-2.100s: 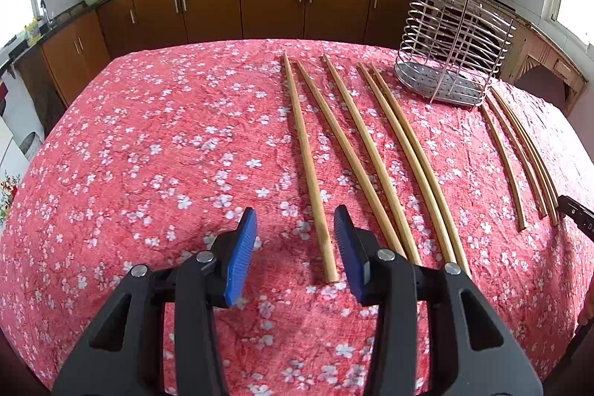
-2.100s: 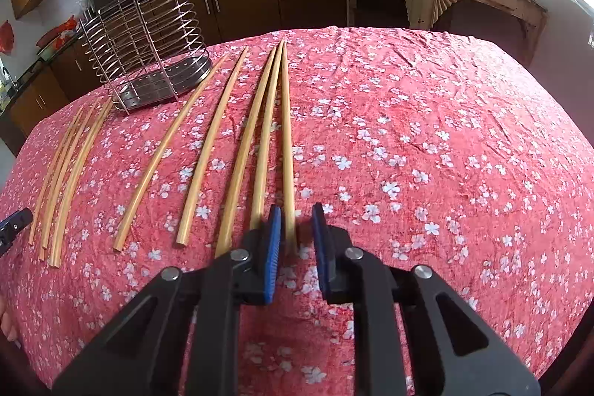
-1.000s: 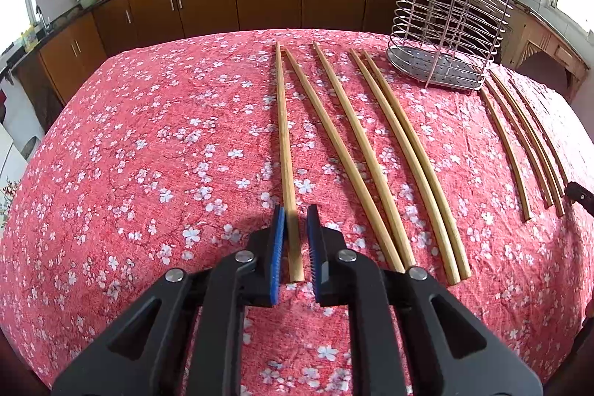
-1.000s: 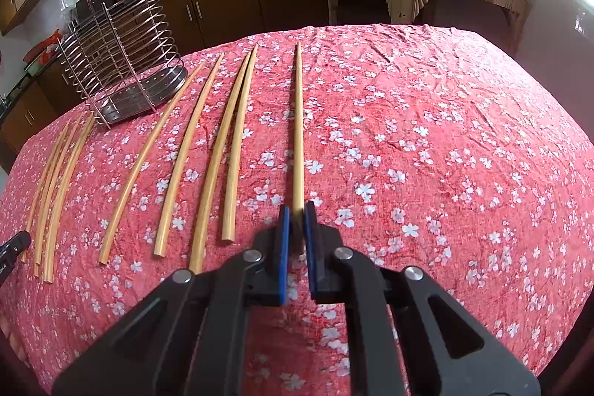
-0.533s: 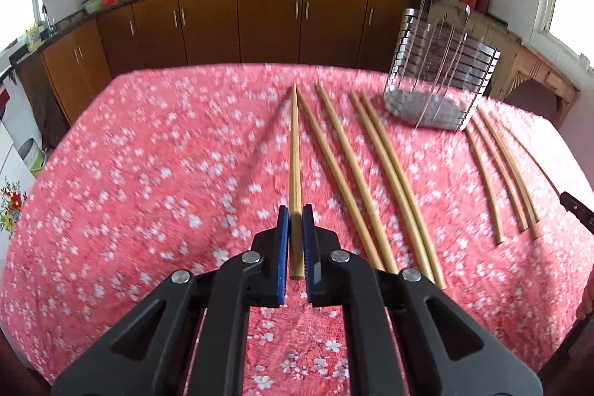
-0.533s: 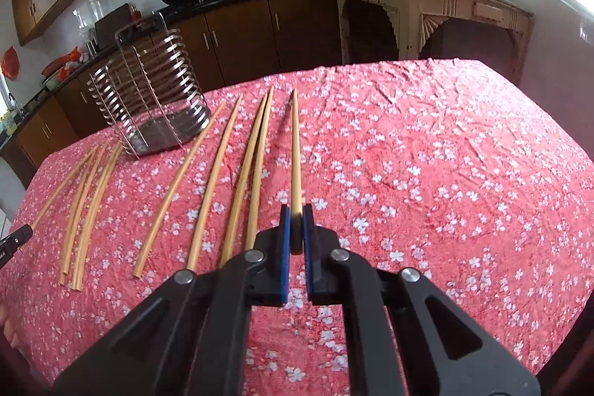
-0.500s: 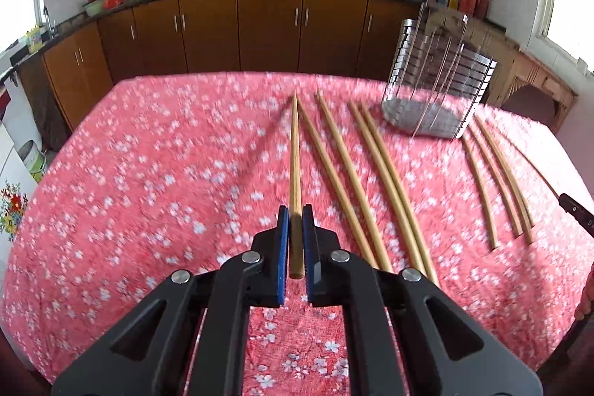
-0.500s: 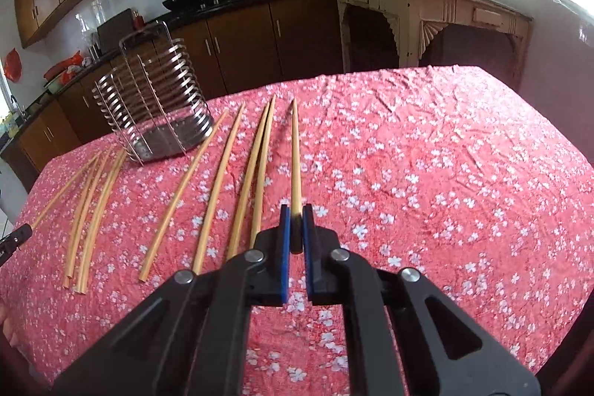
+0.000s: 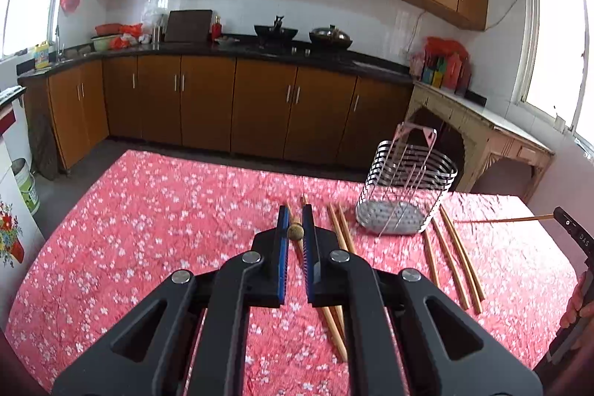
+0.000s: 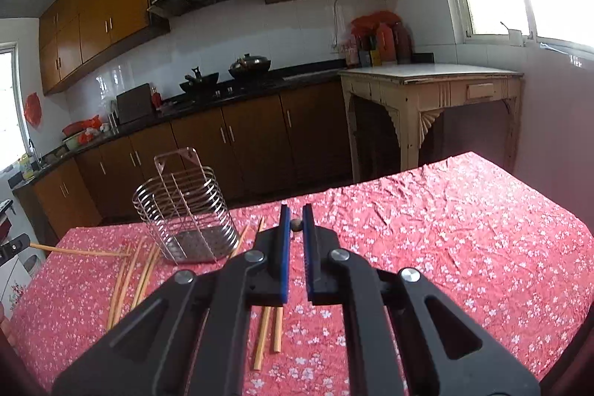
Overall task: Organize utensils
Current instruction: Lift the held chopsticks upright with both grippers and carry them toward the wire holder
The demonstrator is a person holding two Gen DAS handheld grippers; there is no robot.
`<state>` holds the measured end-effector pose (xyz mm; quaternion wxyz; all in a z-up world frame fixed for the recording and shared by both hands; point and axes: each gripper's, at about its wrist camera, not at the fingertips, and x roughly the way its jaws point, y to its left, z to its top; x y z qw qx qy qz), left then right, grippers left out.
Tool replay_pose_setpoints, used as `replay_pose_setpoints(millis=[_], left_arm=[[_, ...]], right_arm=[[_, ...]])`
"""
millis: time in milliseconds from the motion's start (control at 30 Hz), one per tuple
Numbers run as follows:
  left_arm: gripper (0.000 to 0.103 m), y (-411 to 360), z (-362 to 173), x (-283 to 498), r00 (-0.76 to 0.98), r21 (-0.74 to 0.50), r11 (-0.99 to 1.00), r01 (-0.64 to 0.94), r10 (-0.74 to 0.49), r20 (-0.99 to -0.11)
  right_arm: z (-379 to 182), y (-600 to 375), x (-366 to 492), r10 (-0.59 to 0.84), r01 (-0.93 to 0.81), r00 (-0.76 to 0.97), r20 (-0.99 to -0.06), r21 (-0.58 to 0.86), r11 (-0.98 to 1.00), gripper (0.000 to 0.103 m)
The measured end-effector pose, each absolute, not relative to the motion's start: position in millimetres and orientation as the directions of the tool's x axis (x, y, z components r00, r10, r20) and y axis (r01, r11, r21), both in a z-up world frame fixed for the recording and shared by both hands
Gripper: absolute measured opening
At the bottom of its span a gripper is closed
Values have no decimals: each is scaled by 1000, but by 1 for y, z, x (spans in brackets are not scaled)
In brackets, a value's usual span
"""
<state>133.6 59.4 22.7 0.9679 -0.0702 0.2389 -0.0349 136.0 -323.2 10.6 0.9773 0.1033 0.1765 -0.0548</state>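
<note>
Left wrist view: left gripper [image 9: 293,232] is clamping one chopstick [image 9: 295,232] end-on; right gripper [image 10: 294,224] is pinching another [image 10: 296,224]. Seven chopsticks [image 9: 457,255] are lying on the table [image 9: 148,225] around one wire rack [image 9: 406,197] near the far edge; the table's left side is lying bare.

A red floral tablecloth [image 9: 156,218] covers the table — behind it, brown base cabinets [image 9: 208,102], a wok [image 9: 275,31] on the stove, a cream side table [image 10: 430,88].

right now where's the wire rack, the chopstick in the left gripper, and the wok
wire rack [image 9: 406,188], left wrist view, banded side wall
chopstick [image 9: 295,232], left wrist view, round end
wok [image 9: 275,31], left wrist view, bowl
</note>
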Motion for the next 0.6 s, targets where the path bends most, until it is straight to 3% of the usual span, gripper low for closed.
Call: replay_pose_setpoints(millis=[267,600], left_arm=[[7,60,45,140,908,-148,989,28,-87,-411],[7,59,62,146,917,-139,990,17,-71,-393]], right_arm=[[43,-331,146,-73,133,956,-286,197,971,7],[63,-332,157,-73,128,957,-280,183,975,7]])
